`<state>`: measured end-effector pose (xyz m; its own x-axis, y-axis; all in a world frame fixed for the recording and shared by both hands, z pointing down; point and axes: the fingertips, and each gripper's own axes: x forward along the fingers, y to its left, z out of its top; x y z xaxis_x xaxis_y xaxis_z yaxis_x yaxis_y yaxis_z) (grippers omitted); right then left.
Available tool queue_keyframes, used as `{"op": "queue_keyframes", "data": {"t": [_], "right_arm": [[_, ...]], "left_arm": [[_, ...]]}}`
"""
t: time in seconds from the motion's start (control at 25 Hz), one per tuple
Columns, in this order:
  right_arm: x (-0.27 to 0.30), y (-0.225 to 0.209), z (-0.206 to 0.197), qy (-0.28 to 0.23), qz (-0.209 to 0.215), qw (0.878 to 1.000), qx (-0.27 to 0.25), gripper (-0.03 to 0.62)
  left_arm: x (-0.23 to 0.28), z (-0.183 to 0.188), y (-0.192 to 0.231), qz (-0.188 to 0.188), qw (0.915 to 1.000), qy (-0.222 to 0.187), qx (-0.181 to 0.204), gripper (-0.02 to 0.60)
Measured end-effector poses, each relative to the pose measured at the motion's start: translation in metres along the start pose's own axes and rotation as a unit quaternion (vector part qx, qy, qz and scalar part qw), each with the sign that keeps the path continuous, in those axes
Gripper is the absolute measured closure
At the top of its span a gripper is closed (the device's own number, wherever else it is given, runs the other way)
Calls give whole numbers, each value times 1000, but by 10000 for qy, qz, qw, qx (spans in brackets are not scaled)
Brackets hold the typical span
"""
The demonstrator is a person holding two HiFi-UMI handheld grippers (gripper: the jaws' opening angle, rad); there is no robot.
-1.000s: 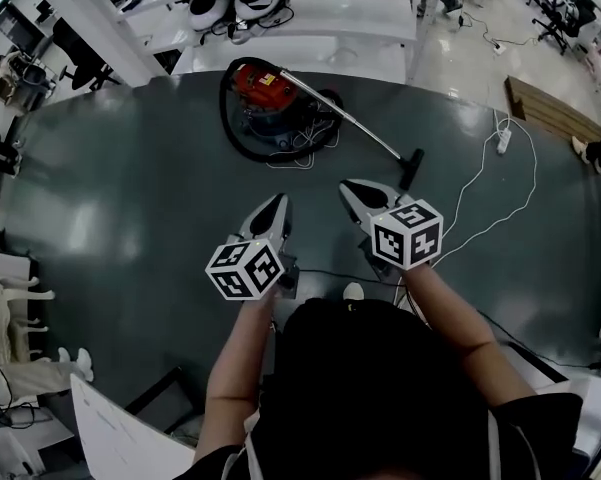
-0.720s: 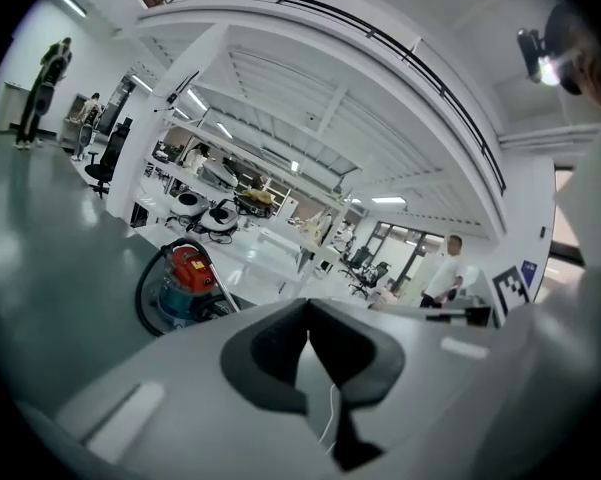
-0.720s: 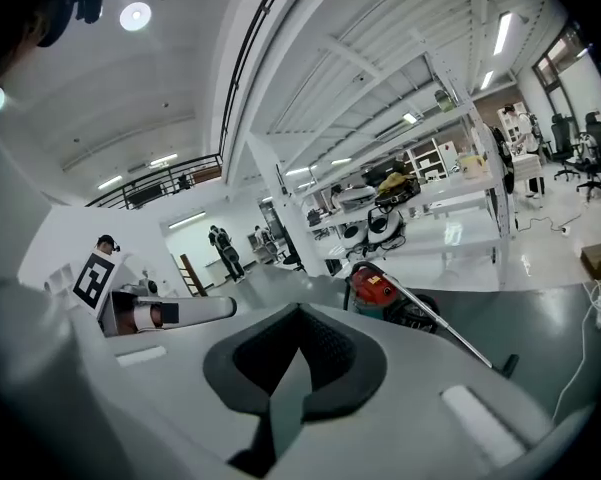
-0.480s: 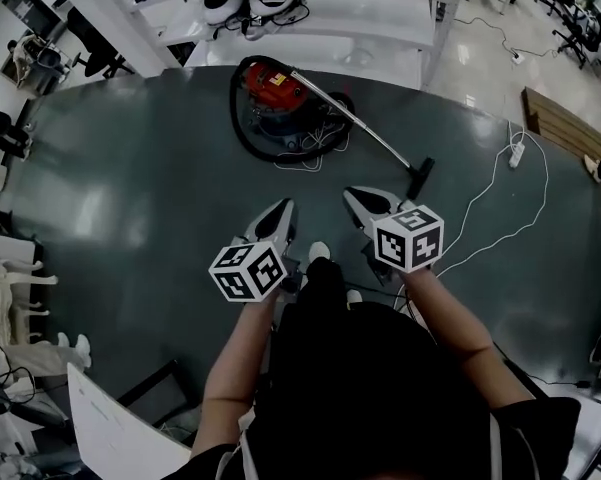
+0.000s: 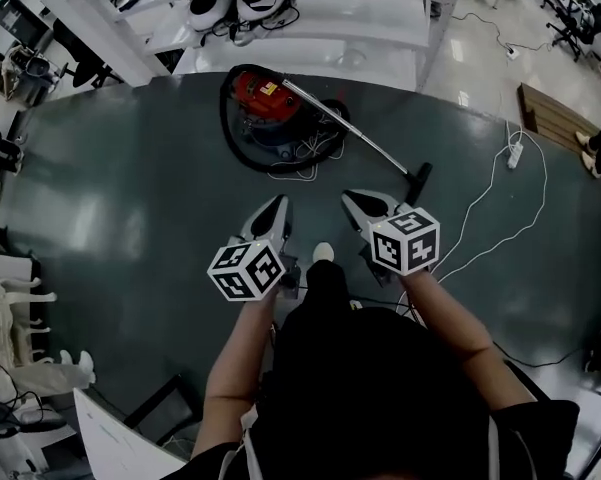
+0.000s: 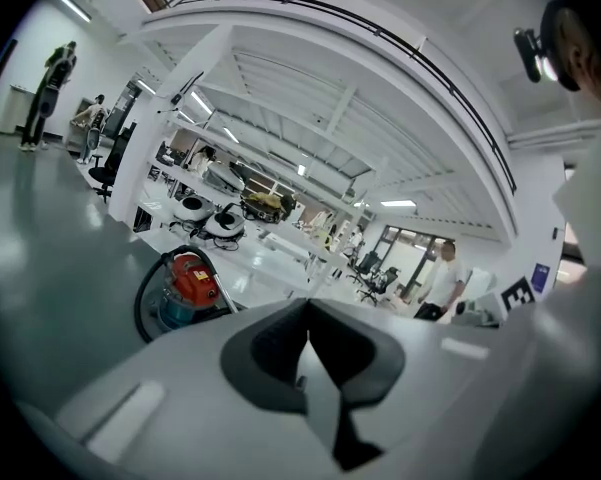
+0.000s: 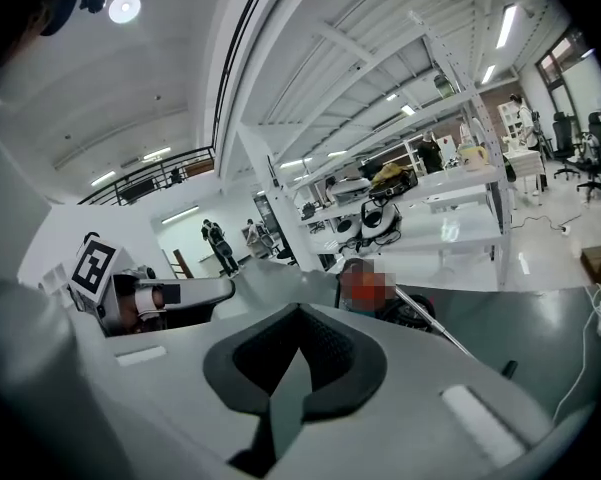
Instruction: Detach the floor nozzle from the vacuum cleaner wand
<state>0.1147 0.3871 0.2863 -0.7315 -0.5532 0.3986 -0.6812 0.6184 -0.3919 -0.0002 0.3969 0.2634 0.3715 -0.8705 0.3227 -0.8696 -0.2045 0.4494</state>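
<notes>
both tools are shut tight with nothing between their jaws: the left gripper [image 5: 276, 206] and the right gripper [image 5: 355, 200] hang side by side above the dark floor mat [image 5: 130, 198]. beyond the right gripper and a little to its right, down on the mat, lies the black floor nozzle [image 5: 418, 180], joined to the silver wand [image 5: 355, 133], which slants back to the red vacuum cleaner [image 5: 263, 90], well ahead of the left gripper

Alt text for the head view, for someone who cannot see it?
A person holds the left gripper and right gripper, both shut and empty, above a dark floor. Ahead lies a red canister vacuum cleaner whose silver wand slants to a black floor nozzle.
</notes>
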Motion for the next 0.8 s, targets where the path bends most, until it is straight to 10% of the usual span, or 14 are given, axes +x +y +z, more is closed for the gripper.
{"op": "queue_keyframes", "data": {"t": [0.8], "right_arm": [[143, -46, 96, 191, -16, 9998, -91, 597]], "left_arm": [[126, 74, 95, 21, 9989, 459, 83, 575]]}}
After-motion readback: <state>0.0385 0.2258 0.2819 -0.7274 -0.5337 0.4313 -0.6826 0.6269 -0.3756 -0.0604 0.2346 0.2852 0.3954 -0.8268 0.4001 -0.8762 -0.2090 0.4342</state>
